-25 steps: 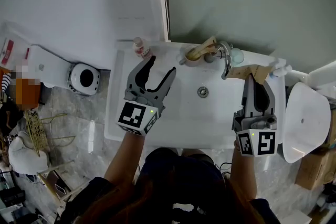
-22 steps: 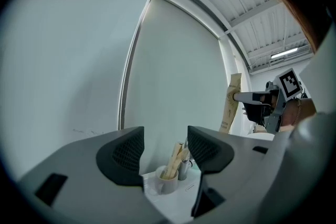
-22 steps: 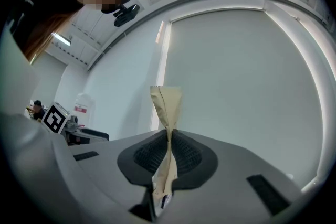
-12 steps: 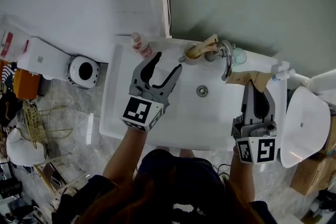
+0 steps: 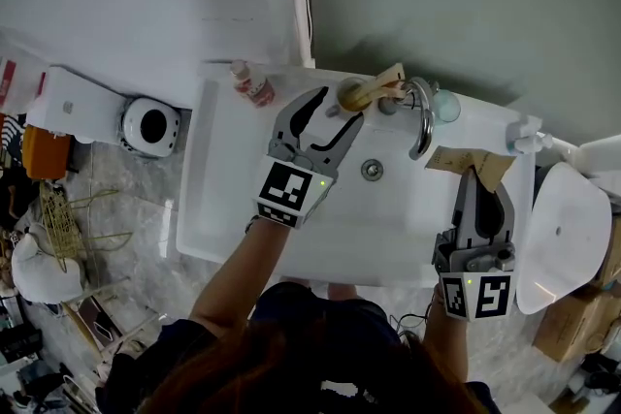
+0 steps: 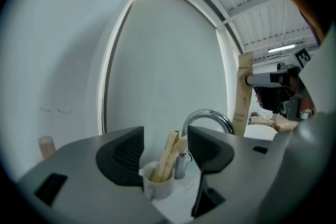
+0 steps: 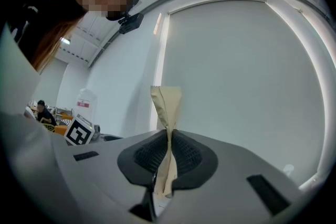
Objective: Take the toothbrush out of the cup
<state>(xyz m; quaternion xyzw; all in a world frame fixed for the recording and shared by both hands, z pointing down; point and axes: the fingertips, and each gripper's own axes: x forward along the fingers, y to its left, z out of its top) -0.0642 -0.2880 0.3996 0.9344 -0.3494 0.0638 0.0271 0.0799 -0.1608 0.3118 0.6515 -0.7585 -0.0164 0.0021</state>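
At white sink (image 5: 408, 220), right tool (image 7: 169, 138) pinches packet (image 6: 243, 93) lettered "OOTH RUSH".

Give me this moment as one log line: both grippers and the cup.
left gripper: open, aimed at cup, holding nothing | right gripper: shut on paper toothbrush packet | cup: by tap, packets inside

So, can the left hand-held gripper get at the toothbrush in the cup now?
Probably yes. The left hand-held gripper is open and lined up with the toothbrush standing in the cup; nothing lies between them. The faucet stands close beside it.
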